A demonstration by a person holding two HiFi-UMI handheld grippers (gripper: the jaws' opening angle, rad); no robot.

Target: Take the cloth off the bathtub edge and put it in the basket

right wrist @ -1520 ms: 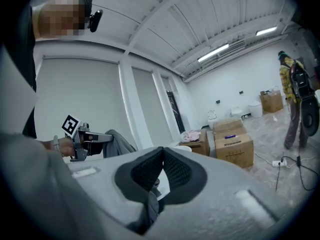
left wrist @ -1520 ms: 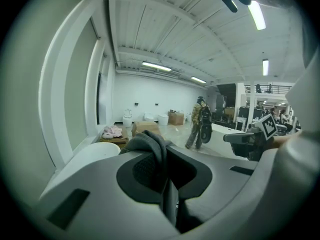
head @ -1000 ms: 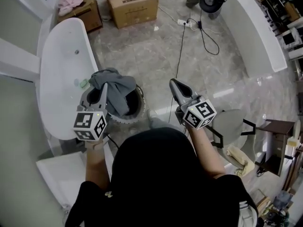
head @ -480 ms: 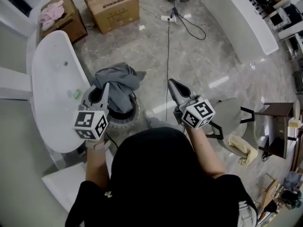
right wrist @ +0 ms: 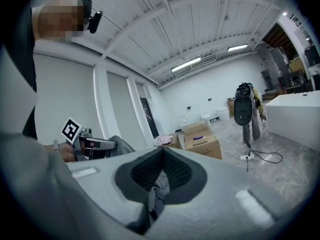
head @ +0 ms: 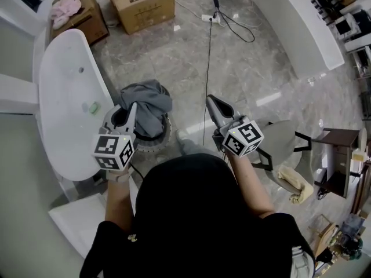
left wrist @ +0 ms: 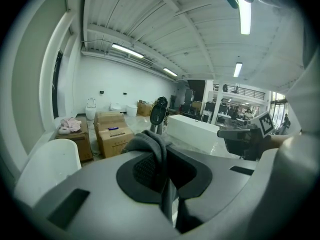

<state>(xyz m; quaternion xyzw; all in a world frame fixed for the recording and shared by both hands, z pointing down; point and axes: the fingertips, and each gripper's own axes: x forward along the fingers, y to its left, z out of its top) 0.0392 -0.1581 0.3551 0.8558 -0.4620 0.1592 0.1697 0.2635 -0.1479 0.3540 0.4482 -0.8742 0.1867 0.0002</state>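
The grey cloth [head: 146, 104] is pinched at one fold between the closed jaws of the left gripper [head: 133, 106] and is bunched over the round basket [head: 152, 146], with its lower part hanging into the dark opening and its upper folds spread across the far rim. In the left gripper view the cloth [left wrist: 148, 142] is seen clamped in the left gripper [left wrist: 163, 151], with the fabric rising above the jaw tips and a strip trailing down between them. The cloth is clear of the white bathtub [head: 62, 100], which stands just beside the basket on the person's left. The right gripper [head: 210, 99] is held apart from the basket on its other side, above the floor [head: 174, 62]; in the right gripper view the jaws of the right gripper [right wrist: 161, 150] are seen closed tip to tip with nothing gripped between them. A black cable [head: 207, 68] is run across the floor between the two grippers, and farther off a cardboard box [head: 142, 2] and a pink cloth [head: 65, 6] laid on a second box are seen
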